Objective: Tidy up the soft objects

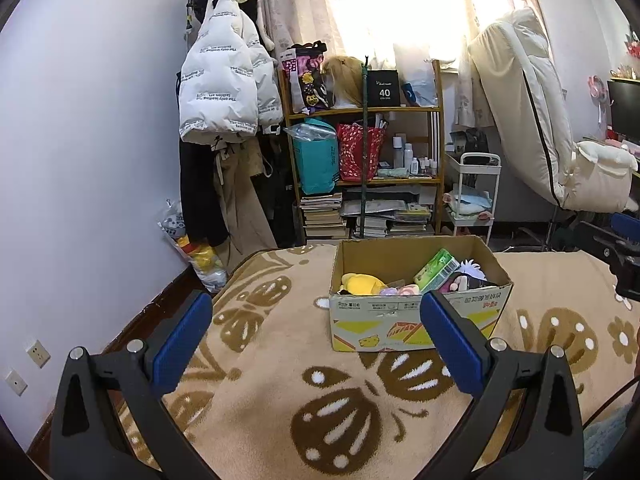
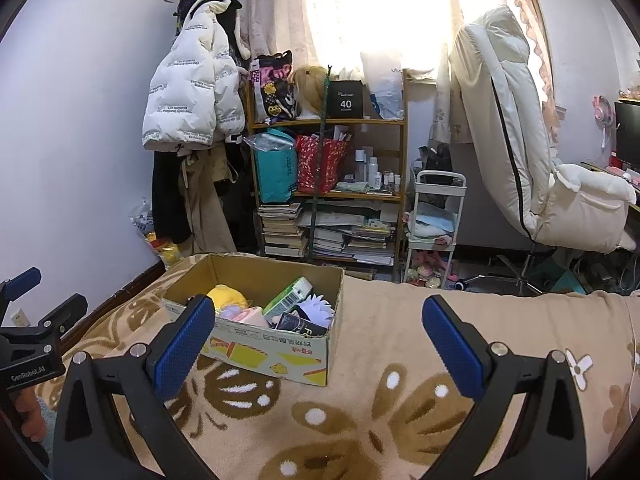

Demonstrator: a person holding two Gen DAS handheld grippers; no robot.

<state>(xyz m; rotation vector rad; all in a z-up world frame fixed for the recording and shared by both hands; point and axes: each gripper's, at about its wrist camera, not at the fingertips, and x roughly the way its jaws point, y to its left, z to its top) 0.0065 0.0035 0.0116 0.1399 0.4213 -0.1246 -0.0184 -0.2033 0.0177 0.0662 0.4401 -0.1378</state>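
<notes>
Open cardboard box (image 1: 416, 320) holds yellow plush (image 1: 360, 283) and green packet (image 1: 436, 270).

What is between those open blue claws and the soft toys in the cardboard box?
Nothing visible blocks the way. Both the left gripper and right gripper are open and empty above the bare blanket. The cardboard box has no lid, so the yellow plush lies exposed.

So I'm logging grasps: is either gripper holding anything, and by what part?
Nothing is held. The left gripper and right gripper are both open and empty above the blanket, short of the box.
</notes>
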